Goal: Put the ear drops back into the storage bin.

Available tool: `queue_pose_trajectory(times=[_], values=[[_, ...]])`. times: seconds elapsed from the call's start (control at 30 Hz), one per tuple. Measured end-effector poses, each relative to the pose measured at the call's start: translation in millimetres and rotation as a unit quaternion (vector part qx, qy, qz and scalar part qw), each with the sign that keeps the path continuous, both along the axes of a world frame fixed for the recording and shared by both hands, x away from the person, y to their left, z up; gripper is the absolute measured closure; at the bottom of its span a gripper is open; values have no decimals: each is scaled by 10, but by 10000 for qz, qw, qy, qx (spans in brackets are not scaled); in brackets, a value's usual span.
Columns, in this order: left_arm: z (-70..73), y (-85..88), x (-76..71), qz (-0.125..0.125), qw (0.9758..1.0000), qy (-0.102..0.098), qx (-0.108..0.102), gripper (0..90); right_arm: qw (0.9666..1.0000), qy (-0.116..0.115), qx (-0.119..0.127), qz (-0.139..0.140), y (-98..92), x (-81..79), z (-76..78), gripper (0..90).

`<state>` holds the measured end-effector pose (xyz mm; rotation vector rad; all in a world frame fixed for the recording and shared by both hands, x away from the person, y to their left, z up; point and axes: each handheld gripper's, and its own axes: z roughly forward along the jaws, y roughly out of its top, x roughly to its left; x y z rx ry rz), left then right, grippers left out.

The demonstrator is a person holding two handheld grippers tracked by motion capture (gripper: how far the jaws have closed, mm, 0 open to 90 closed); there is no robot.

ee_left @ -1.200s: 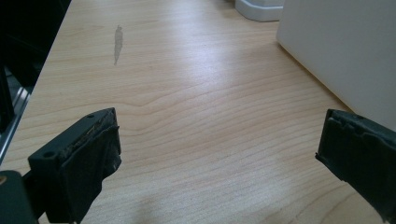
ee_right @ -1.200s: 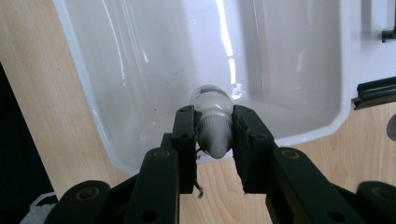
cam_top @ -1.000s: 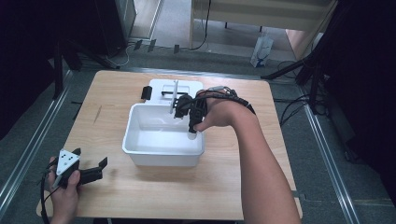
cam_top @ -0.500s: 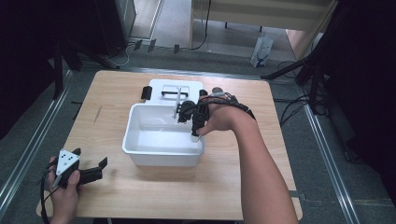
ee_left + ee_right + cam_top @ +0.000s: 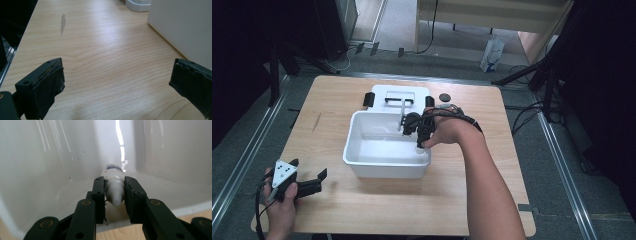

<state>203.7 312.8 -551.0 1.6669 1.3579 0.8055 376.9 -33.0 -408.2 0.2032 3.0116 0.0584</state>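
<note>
A small white squeeze bottle [image 5: 113, 185] with a tapered cap is clamped between the jaws of my right gripper [image 5: 114, 181], which is shut on it. The cap points back toward the camera and the bottle's body points at the bottom of the white bin [image 5: 50, 157]. In the high view my right gripper [image 5: 418, 132] reaches down over the right side of the white bin [image 5: 387, 170]. My left gripper [image 5: 309, 169] rests near the table's front left corner. Its jaws stand wide apart over bare wood in the left gripper view, so the left gripper [image 5: 117, 77] is open with nothing between them.
Behind the bin lies its white lid [image 5: 397, 94] with a handle and black clips [image 5: 369, 98]. A small dark round object [image 5: 444, 96] sits beside the lid. The bin's wall [image 5: 185, 27] stands to the right of my left gripper. Bare wood tabletop [image 5: 332, 115] surrounds the bin.
My right gripper has sunk lower into the bin with the bottle still in it. The left hand has stayed put.
</note>
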Motion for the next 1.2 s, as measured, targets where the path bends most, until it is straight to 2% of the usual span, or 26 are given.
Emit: queue_pose_trajectory(times=[0.1,0.3,0.53,0.67,0.9,0.97,1.2], values=[[0,0,-1,0,10000,-1,-3,0,9999,-86,-6,148,2,15,-76,722],[0,5,-1,-3,10000,5,-33,0,9997,-104,-28,211,13,56,-169,721],[1,3,-4,-11,10000,0,-39,0,10000,-23,-72,66,29,102,-227,720],[1,6,-5,-18,10000,9,-34,0,9999,4,-99,65,42,121,-267,720],[2,10,-7,-31,10000,8,-48,0,9994,-15,-310,139,99,146,-332,719],[2,11,-6,-26,10000,10,-50,0,9996,-1,-238,135,110,154,-333,719],[2,10,-7,-22,10000,1,-53,0,9996,-3,-277,55,96,172,-337,711]])
